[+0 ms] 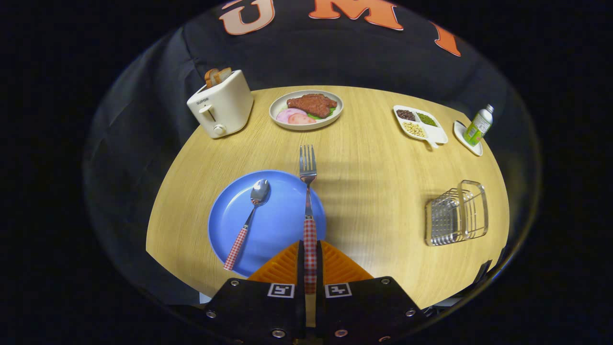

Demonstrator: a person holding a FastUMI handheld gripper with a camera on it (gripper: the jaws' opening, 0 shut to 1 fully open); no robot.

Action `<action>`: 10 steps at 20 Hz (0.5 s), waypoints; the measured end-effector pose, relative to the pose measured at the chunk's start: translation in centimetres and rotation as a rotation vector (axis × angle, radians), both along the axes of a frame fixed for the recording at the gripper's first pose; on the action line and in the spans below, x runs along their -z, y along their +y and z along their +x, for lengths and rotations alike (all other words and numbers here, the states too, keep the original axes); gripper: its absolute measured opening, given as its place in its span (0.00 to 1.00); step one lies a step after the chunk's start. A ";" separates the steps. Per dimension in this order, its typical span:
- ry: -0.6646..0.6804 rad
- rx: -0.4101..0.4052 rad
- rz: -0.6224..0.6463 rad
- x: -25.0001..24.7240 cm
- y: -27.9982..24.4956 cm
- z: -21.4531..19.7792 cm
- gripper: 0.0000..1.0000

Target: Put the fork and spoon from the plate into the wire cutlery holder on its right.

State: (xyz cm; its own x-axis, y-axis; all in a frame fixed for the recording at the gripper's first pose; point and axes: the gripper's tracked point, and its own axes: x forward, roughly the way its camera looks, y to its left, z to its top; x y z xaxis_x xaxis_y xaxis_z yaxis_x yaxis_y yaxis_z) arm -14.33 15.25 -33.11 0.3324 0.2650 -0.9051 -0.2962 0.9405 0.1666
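Gripper view, nearest first: gripper (310, 261) with both orange fingers (280, 268) pressed in on the checked handle of the fork (309, 206), pinching it, handle running back between the pads and tines pointing straight ahead. Fork apparently lifted, reaching over the right edge of the blue plate (278, 225), tines out above bare table (373, 182); actual height above the plate not clear from this angle.

On the plate, left of the fingers: spoon (249, 215), bowl away, checked handle toward the near rim, untouched so far. Off to the right, well apart from the plate: wire cutlery holder (457, 213), with nothing visibly inside it.

Beyond, across the table: white toaster (221, 103) with bread in the slot, a dish of meat (306, 109), a divided snack tray (421, 125), a small bottle (479, 125) on a saucer.

Step in hand, by judgement: first carry, fork held and not yet delivered; spoon to follow.

Next move calls for swinging right to the holder, tipping the fork toward vertical, lining it over an opening between the wires, lowering, then letting go. Risk of the tines or the handle end catching a wire on the way in.
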 end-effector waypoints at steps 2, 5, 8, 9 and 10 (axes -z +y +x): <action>-0.017 0.023 0.002 -1.3 -2.2 0.8 0.09; -0.066 0.049 -0.005 -3.7 -6.4 2.3 0.09; -0.080 0.055 -0.079 -5.0 -11.1 2.8 0.09; -0.091 0.049 -0.101 -5.6 -12.8 3.2 0.09; -0.094 0.047 -0.122 -6.1 -14.2 3.6 0.09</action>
